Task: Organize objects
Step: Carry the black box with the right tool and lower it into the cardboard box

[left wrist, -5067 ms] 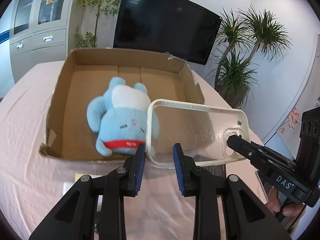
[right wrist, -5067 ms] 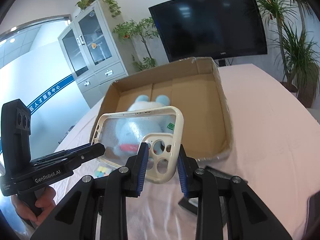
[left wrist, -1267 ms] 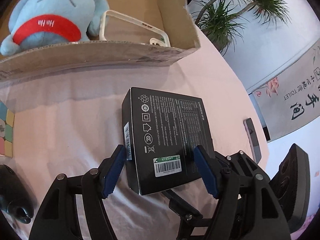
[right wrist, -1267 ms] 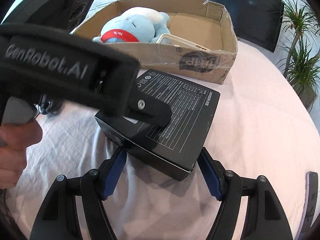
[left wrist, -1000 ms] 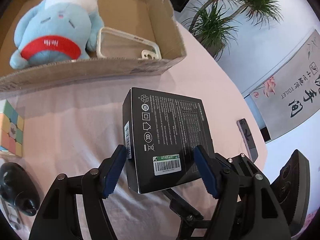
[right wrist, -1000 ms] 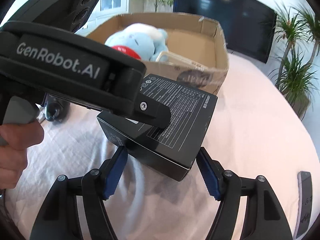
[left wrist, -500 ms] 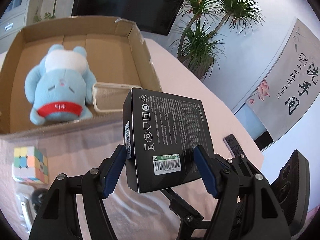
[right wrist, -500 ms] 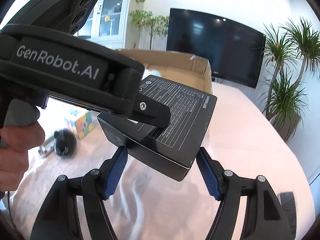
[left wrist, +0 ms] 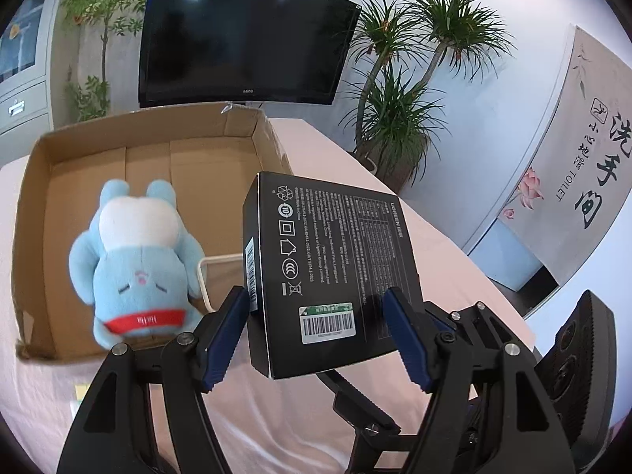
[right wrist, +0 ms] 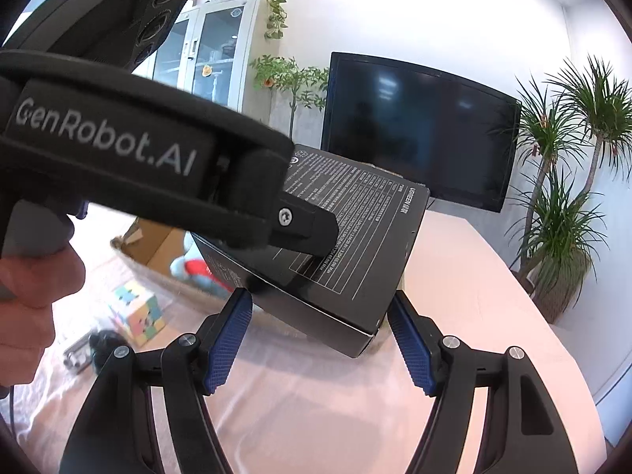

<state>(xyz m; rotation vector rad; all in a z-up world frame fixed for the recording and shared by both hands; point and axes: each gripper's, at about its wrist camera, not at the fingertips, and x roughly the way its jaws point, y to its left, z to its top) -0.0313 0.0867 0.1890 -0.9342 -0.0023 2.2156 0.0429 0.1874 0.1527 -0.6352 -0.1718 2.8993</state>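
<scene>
**Black box now airborne, heading for carton**

Black box (left wrist: 335, 272) is off the table (left wrist: 446, 252) versus a second ago, both claws clamped on it: left claw (left wrist: 318, 331) across its sides, right claw (right wrist: 318, 328) at the near corner. Cardboard box (left wrist: 35, 213) ahead (plush (left wrist: 134, 264) and phone case (left wrist: 221, 276) already inside). Next, I'd judge: lower it in beside them.

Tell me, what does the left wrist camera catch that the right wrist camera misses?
Only the left wrist view looks into the cardboard box, showing the whole blue plush toy, a cream phone case beside it, and the barcode on the black box. Only the right wrist view shows the colourful cube and the person's hand. Both show the black box clamped by the left tongs and right tongs, plus the TV.
</scene>
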